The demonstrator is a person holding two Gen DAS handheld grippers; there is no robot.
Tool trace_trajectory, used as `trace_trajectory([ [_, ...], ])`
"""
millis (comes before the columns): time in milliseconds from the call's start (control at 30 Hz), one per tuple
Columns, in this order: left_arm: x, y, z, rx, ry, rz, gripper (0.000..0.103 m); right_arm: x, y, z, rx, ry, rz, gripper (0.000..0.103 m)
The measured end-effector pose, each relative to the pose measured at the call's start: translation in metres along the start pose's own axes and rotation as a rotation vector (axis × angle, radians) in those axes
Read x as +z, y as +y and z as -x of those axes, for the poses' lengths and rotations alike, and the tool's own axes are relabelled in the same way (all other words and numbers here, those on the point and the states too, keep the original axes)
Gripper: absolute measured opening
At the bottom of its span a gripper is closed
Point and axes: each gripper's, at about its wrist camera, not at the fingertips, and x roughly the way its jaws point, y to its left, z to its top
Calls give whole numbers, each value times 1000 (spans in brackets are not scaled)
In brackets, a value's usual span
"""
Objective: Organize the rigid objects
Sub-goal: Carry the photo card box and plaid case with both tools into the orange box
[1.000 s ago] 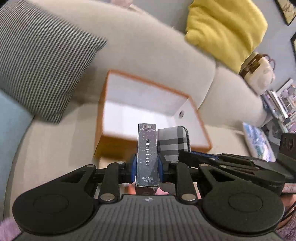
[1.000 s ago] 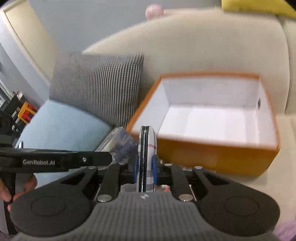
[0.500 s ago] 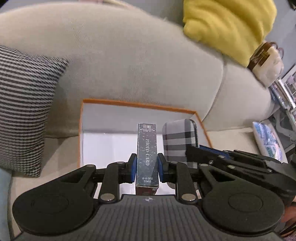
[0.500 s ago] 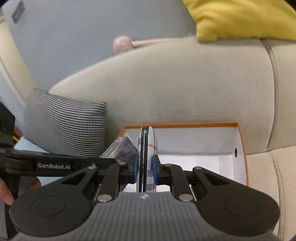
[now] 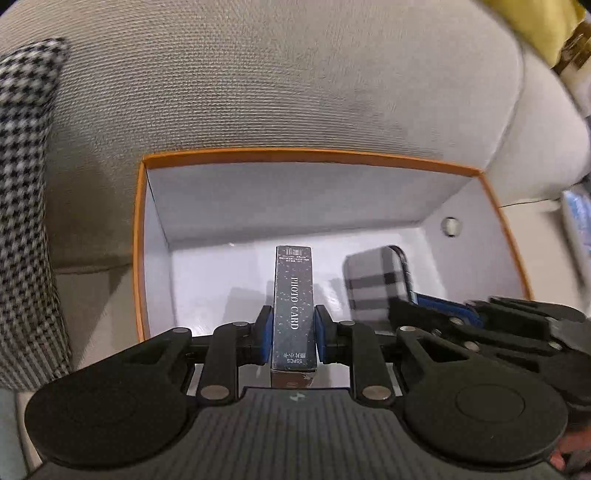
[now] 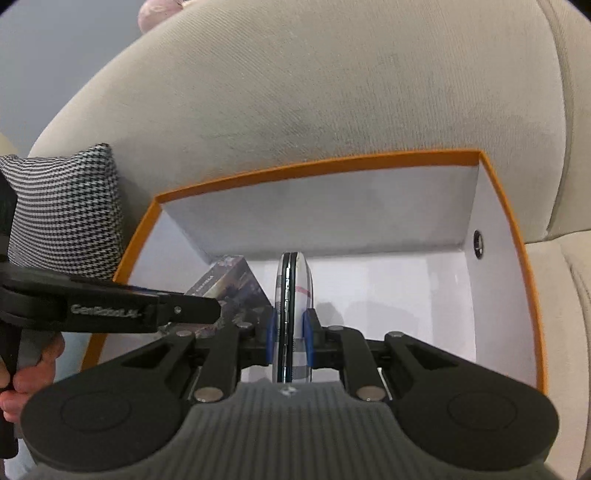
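My left gripper (image 5: 293,334) is shut on a dark "PHOTO CARD" box (image 5: 294,295), held upright over the white inside of an open orange box (image 5: 295,155). My right gripper (image 6: 290,334) is shut on a flat plaid case (image 6: 293,295), held on edge over the same orange box (image 6: 317,166). The plaid case also shows in the left wrist view (image 5: 376,280), to the right of the card box. The card box also shows in the right wrist view (image 6: 229,280), to the left of the case. Both held things hang inside the box opening.
The orange box sits on a beige sofa seat against the backrest (image 5: 295,74). A houndstooth cushion (image 5: 22,221) leans at the left. A yellow cushion (image 5: 539,29) lies on top at the right. A small hole (image 6: 478,242) marks the box's right wall.
Both grippers have moved forward and down over the orange box, still holding their things. The box now fills both views and its floor lies right under the held things.
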Motion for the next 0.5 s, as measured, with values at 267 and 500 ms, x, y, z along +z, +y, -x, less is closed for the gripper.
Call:
trace_trajectory([
  [267, 8, 2, -25, 36, -79, 78, 25, 2, -15, -12, 38, 15, -50, 16],
  [500, 4, -10, -35, 168, -35, 18, 32, -3, -22, -6, 43, 35, -53, 16],
])
